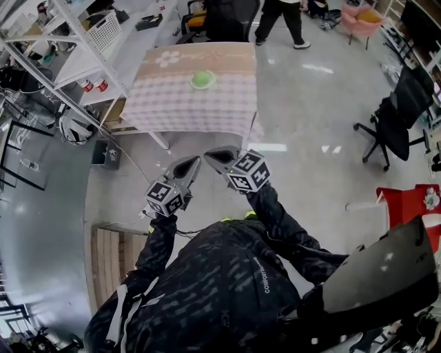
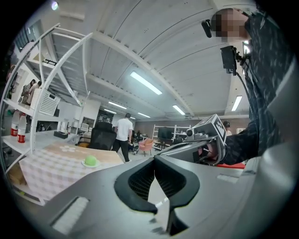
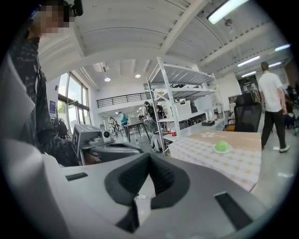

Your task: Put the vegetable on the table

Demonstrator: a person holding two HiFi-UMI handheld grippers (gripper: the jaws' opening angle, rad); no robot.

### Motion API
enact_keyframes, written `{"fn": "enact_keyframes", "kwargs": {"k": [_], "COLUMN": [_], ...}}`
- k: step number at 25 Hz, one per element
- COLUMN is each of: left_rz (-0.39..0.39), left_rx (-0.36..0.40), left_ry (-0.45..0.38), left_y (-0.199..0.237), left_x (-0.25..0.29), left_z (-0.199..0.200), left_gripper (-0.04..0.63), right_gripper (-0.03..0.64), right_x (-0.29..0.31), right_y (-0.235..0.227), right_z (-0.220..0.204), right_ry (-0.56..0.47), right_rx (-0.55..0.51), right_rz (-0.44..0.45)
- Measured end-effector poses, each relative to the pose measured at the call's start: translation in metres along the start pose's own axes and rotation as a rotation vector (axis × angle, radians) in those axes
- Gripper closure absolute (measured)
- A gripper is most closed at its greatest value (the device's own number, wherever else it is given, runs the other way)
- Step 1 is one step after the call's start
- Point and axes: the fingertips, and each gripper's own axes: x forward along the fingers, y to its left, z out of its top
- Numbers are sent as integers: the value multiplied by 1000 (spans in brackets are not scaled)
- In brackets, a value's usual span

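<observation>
**Vegetable on its plate on the counter; both tongs closed and held well short of it**

A pale, glossy floor (image 1: 310,124) is seen across most of the head view. On it a counter (image 1: 179,103) is set, covered with a checked cloth whose far strip is plain tan with a white flower motif. A white shelving rack (image 1: 76,41) is placed just beside the counter's left edge, with a white basket (image 1: 103,27) on an upper shelf. A black office chair (image 1: 400,117) is parked well apart on the right. Past the far end of the counter, a person (image 1: 279,17) in a white top and dark trousers is standing.

Near the bottom of the head view, the wearer's dark patterned jacket (image 1: 220,289) is visible, with both sleeves stretched forward. The left tongs (image 1: 197,159) and the right tongs (image 1: 208,152) are held side by side above the floor, near the counter's front edge but not over it, and their tips are angled toward each other. In each gripper view, the jaws are shown pressed together pad against pad, with only floor visible behind them.

A small light-green plate (image 1: 193,84) is laid on the counter, toward its far half and slightly right of centre. The vegetable (image 1: 202,79), round and green, is resting on this plate, well apart from both tongs.
</observation>
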Motion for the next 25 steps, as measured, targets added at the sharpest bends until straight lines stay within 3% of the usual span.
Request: {"fn": "enact_keyframes", "kwargs": {"k": [25], "left_rz": [-11], "left_rx": [23], "left_ry": [14], "left_y": [9], "left_x": [18], "left_z": [8], "left_gripper": [599], "right_gripper": [614], "right_x": [7], "right_y": [-11], "right_z": [7], "right_ry": [3], "right_rx": [-13], "right_rz": [-10]}}
